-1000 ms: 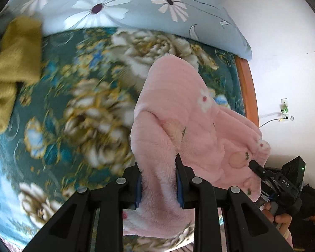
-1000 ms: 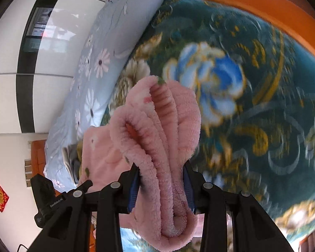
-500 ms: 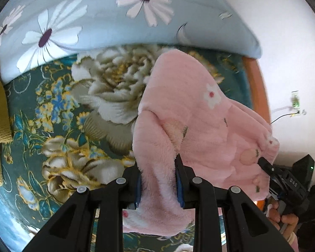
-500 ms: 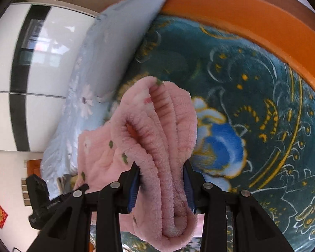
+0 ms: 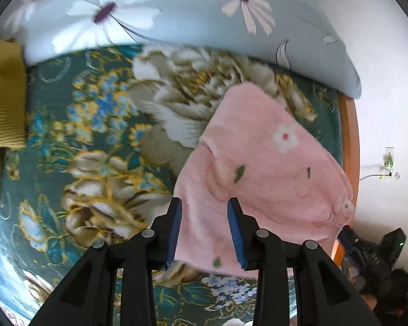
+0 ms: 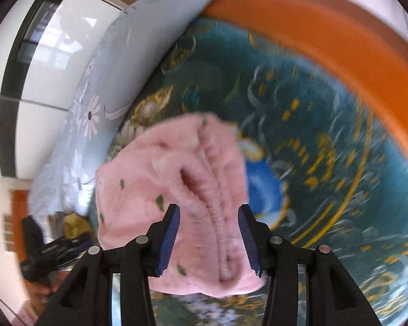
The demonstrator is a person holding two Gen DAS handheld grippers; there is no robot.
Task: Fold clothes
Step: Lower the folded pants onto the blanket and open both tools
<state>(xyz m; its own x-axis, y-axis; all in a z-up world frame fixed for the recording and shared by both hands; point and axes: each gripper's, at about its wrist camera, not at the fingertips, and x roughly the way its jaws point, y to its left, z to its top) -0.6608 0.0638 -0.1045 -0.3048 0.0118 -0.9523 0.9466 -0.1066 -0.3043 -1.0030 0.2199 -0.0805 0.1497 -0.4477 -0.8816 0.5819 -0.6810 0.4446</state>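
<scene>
A fluffy pink garment with small flowers lies bunched on the dark green floral bedspread, near the bed's right edge. My left gripper points down over its near edge. Its jaws are opening, and the fabric sits loose between the blue pads without being pinched. In the right wrist view the pink garment shows a ribbed fold running between the fingers of my right gripper. Those jaws are opening too, clear of the cloth. Each view shows the other gripper at the garment's far side.
A pale blue daisy-print pillow lies along the bed's head. A yellow knitted garment sits at the far left. The orange wooden bed frame borders the bedspread. A wall socket with a cable is beyond it.
Both grippers have sunk toward the bed with the pink garment. Both pairs of jaws, clamped on thick folds before, now stand wider, and the cloth has slumped flat between them.
</scene>
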